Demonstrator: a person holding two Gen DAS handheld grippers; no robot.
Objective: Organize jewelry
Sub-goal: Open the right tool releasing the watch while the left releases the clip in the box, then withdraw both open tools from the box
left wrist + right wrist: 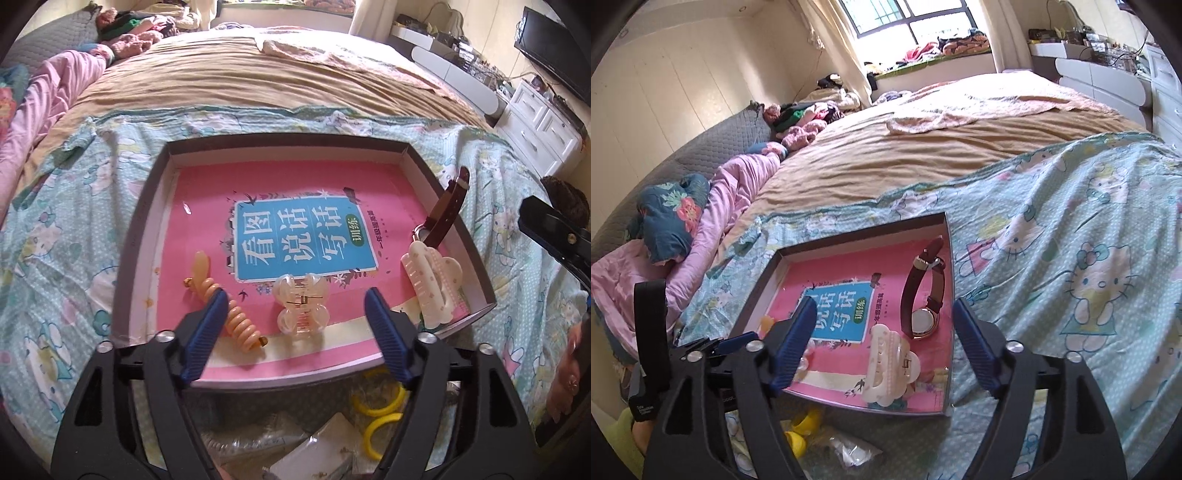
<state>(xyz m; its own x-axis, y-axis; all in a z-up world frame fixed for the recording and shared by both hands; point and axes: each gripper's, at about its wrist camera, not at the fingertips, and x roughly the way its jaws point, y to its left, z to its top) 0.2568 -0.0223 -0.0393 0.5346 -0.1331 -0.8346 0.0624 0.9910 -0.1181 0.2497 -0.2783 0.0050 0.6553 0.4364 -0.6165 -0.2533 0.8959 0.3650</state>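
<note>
Pink book (295,206) lining tray (144,236), yellow rings (380,406) just outside

Both wrist views look down, close, sharing the tray (147,221).

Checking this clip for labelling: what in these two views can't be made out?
- Yellow rings, left wrist view: partly hidden behind the left gripper; count unclear.
- Clear packets, same view: cut off by the bottom edge; contents unreadable.
- Orange spiral clip, right wrist view: mostly hidden by the right gripper.
- Watch dial: too small to read.
</note>
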